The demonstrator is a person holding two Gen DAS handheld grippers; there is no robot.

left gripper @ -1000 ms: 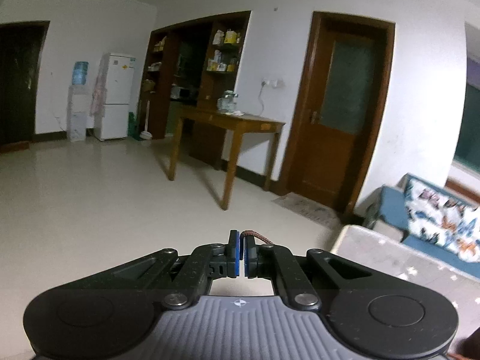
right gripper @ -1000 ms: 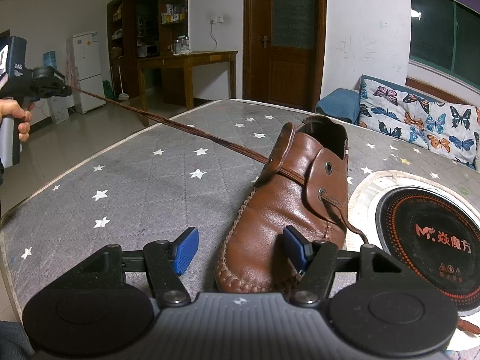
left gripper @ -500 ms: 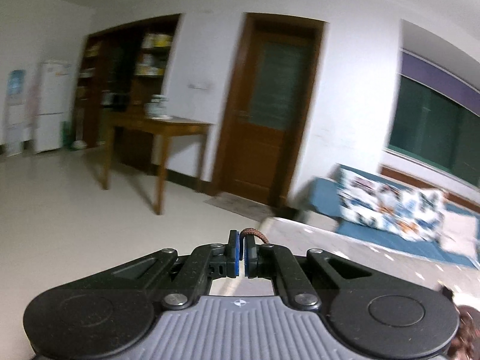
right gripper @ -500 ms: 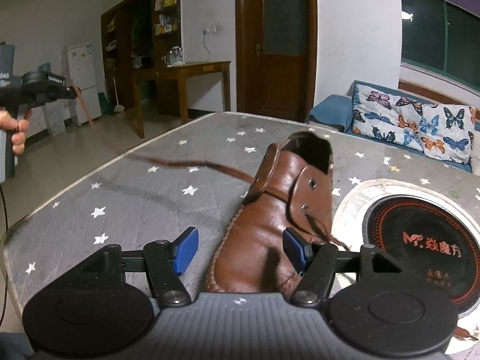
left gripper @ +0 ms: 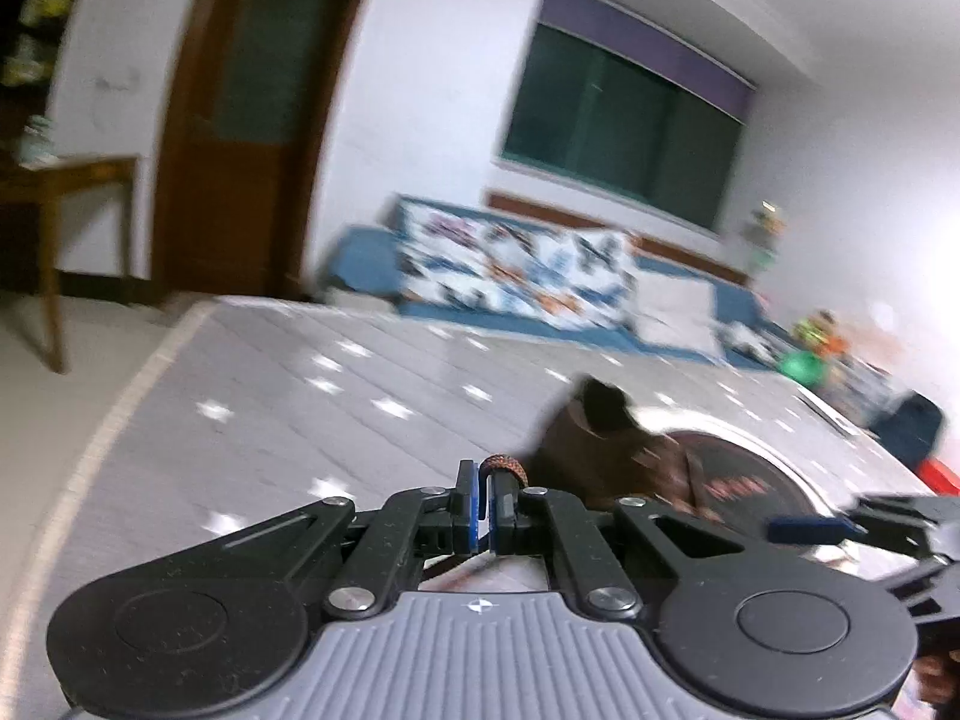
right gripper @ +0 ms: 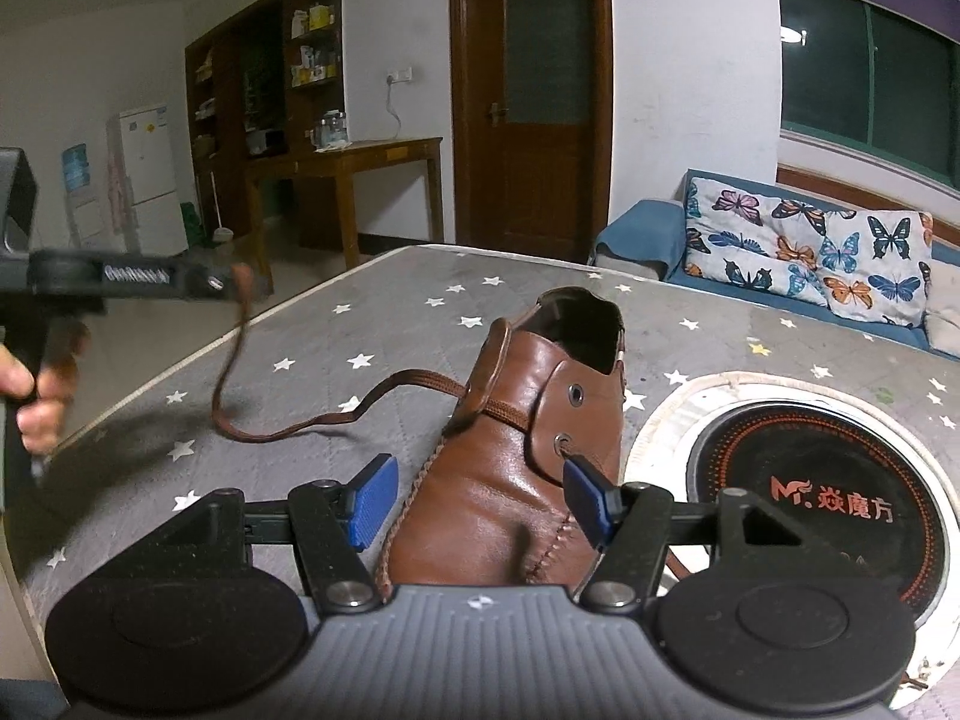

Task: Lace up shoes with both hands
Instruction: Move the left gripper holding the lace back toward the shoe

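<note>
The shoe (right gripper: pixel 516 450), brown leather, sits low in the middle of the right wrist view on the grey starred mat (right gripper: pixel 300 360), toe toward the camera. Its lace (right gripper: pixel 288 429) is thin, soft and limp: it sags in loose curves from the upper eyelets out to the frame's left. The left gripper (left gripper: pixel 486 501) has its jaws pinched together on the lace end. The right gripper (right gripper: pixel 480 501) has its jaws apart, straddling the toe without pressing it. The leather looks firm enough to steady there; the lace is best held near its tip.
</note>
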